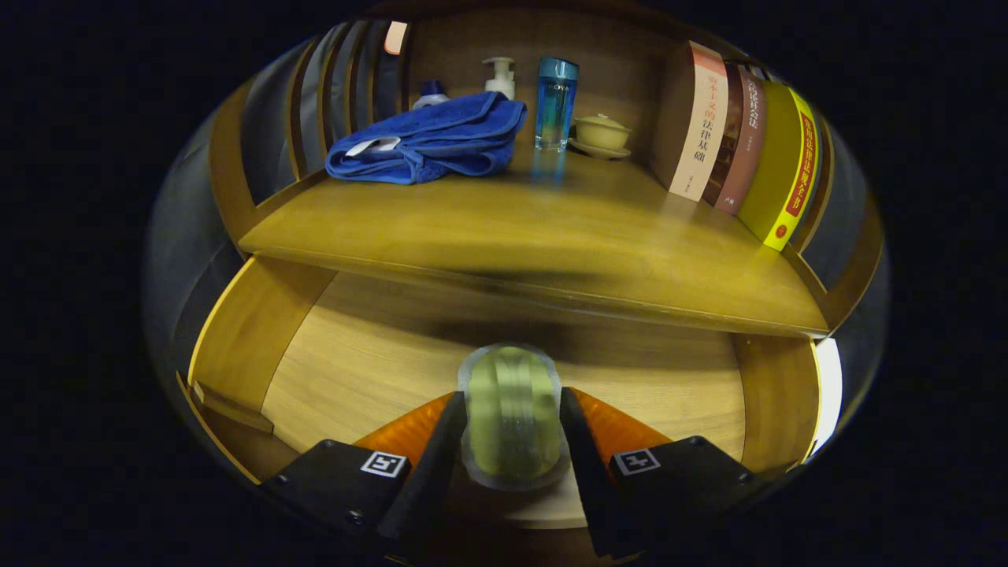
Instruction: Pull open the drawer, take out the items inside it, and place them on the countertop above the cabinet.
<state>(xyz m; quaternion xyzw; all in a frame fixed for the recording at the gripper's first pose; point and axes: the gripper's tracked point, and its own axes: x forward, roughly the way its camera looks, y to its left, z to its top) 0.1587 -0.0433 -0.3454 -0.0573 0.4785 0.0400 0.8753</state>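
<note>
**Tape roll gripped over the open drawer**

Your gripper [508,441] has both fingers pressed on a clear tape roll [510,417] (held on edge) above the open drawer [378,354]. Beyond, the countertop [504,228] carries a blue towel [433,138], bottles and books [748,142].

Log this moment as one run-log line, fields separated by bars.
drawer: open | gripper: shut on roll of clear tape, above drawer floor | countertop: blue towel, bottles, lidded cup, books | next: likely place tape on countertop

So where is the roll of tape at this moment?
The roll of tape is clamped between the gripper fingers, above the open drawer.
</note>
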